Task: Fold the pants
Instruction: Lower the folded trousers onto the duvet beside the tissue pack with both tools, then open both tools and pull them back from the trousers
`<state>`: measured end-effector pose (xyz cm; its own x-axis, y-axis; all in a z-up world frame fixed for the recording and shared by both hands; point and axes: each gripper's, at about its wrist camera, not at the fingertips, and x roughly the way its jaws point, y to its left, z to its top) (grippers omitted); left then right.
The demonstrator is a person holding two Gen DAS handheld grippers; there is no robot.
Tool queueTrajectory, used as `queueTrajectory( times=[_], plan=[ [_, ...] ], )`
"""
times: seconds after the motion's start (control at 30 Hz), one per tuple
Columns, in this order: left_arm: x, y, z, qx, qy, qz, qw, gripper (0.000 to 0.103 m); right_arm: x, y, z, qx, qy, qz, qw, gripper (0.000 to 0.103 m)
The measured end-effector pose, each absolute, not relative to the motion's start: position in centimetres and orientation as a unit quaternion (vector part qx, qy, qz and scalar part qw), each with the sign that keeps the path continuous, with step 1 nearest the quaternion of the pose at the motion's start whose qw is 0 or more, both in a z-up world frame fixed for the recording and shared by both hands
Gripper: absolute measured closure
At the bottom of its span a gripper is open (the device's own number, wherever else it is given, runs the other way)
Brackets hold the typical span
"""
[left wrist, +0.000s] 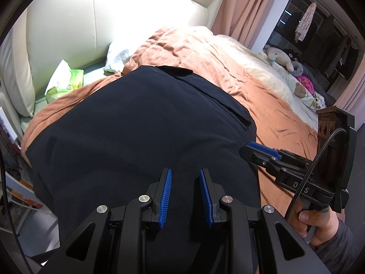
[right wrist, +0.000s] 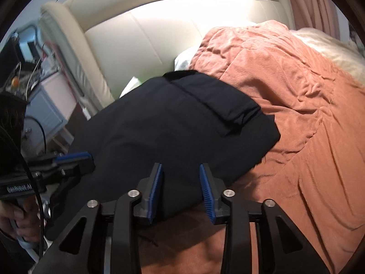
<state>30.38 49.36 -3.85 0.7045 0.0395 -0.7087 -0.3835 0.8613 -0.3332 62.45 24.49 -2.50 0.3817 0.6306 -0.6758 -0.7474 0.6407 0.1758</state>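
Dark navy pants (left wrist: 136, 125) lie folded into a broad block on the orange blanket (left wrist: 269, 105), with a narrower folded layer along the far right side. My left gripper (left wrist: 184, 171) hovers over the near part of the pants; its blue pads stand apart and the flat cloth shows between them. In the right wrist view the pants (right wrist: 171, 125) end at a near edge that runs between the fingers of my right gripper (right wrist: 180, 165), whose jaws also stand apart. Each gripper shows in the other view: the right one (left wrist: 249, 147) at the pants' right edge, the left one (right wrist: 87, 157) at their left edge.
A cream padded headboard (left wrist: 114, 11) rises behind the bed. A green tissue pack (left wrist: 68, 80) and a white pillow (left wrist: 118, 57) lie beyond the pants. Stuffed toys (left wrist: 280, 57) sit at the far right by the pink curtain (left wrist: 246, 4). A bedside cabinet (right wrist: 45, 105) stands left.
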Motion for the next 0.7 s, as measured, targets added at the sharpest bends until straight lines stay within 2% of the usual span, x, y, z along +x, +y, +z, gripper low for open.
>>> queueTrajectory(
  times=[0.17, 0.37, 0.43, 0.47, 0.5, 0.53, 0.63, 0.67, 0.7],
  plan=[
    [28.7, 48.4, -3.3, -0.227, 0.374, 0.116, 0.892, 0.075, 60.8, 24.1, -2.6, -0.104, 0.385, 0.428, 0.811, 0.07],
    [26.4, 46.8, -1.8, -0.214, 0.371, 0.118, 0.896, 0.074, 59.6, 21.2, -0.3, -0.083, 0.384, 0.422, 0.817, 0.07],
    [25.6, 46.1, -1.0, -0.211, 0.366, 0.119, 0.898, 0.068, 58.9, 20.3, 0.8, -0.086, 0.379, 0.415, 0.823, 0.07],
    [25.3, 45.9, -0.6, -0.209, 0.364, 0.119, 0.9, 0.062, 58.5, 20.0, 1.2, -0.087, 0.377, 0.413, 0.825, 0.07],
    [25.0, 45.6, -0.3, -0.206, 0.361, 0.12, 0.902, 0.057, 58.0, 19.7, 1.8, -0.087, 0.373, 0.413, 0.826, 0.068],
    [24.6, 45.2, 0.2, -0.201, 0.357, 0.12, 0.904, 0.056, 57.6, 19.3, 2.4, -0.088, 0.37, 0.412, 0.828, 0.059],
    [23.9, 44.3, 1.2, -0.193, 0.349, 0.121, 0.909, 0.056, 56.2, 17.9, 4.3, -0.088, 0.352, 0.401, 0.841, 0.044],
    [23.6, 43.9, 1.8, -0.189, 0.345, 0.122, 0.911, 0.052, 55.6, 17.4, 4.7, -0.088, 0.348, 0.4, 0.844, 0.042],
    [23.4, 43.5, 2.2, -0.187, 0.343, 0.123, 0.912, 0.045, 54.9, 16.8, 5.2, -0.09, 0.344, 0.396, 0.847, 0.032]
  ],
)
